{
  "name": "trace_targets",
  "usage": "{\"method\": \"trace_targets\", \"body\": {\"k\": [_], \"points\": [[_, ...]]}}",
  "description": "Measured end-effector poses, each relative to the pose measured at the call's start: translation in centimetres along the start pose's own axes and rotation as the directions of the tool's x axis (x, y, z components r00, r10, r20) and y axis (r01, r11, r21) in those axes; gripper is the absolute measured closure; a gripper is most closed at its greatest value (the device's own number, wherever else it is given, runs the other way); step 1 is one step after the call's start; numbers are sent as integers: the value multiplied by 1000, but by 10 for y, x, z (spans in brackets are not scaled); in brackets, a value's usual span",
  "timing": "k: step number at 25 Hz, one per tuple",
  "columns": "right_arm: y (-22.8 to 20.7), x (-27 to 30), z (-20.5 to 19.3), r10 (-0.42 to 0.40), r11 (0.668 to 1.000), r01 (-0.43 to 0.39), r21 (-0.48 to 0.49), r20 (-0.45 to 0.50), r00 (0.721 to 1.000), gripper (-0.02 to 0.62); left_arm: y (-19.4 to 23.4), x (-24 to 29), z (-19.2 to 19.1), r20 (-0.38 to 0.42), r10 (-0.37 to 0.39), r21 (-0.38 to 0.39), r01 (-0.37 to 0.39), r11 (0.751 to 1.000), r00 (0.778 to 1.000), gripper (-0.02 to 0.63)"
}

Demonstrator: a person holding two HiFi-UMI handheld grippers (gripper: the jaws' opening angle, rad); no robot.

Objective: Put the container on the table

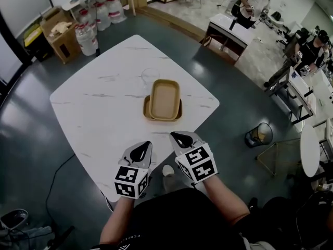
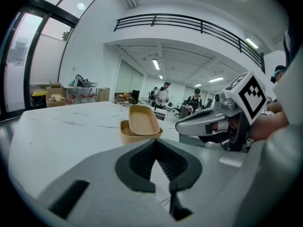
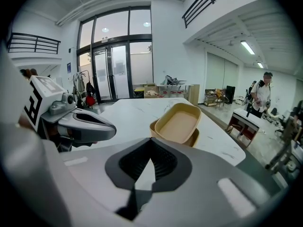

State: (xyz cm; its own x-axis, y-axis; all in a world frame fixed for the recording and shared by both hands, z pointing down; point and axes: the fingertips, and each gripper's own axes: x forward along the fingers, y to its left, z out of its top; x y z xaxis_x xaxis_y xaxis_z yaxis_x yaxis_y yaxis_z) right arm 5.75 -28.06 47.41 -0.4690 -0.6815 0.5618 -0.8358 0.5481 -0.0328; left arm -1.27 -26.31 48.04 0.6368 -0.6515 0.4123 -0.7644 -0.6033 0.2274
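A: Left tool?
B: Left tool (image 1: 140, 150) over the desk's (image 1: 99, 103) near edge, jaws pressed together, empty.
A: Container?
B: Tan container (image 1: 165, 99) askew atop a second tan container (image 1: 147, 109), mid-desk, nearer the right edge.
A: Right tool?
B: Right tool (image 1: 182, 138) just beside the left, pressed together, empty.

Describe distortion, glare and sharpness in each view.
Head view: evenly lit and sharp, the white table bright but not blown out. Left gripper view: heavy fisheye, dark corners, bright windows washed out at left, the left gripper soft up close. Right gripper view: same fisheye, glass doors glaring, the tan containers crisp.
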Motion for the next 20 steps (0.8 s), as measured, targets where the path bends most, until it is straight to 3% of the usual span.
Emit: {"method": "trace_targets", "body": {"k": [20], "points": [[32,-35,-30,-18,999,18,31,5,1000,597,-24,-35,-30,-25,-16,3,16,1000,1000,611]]}}
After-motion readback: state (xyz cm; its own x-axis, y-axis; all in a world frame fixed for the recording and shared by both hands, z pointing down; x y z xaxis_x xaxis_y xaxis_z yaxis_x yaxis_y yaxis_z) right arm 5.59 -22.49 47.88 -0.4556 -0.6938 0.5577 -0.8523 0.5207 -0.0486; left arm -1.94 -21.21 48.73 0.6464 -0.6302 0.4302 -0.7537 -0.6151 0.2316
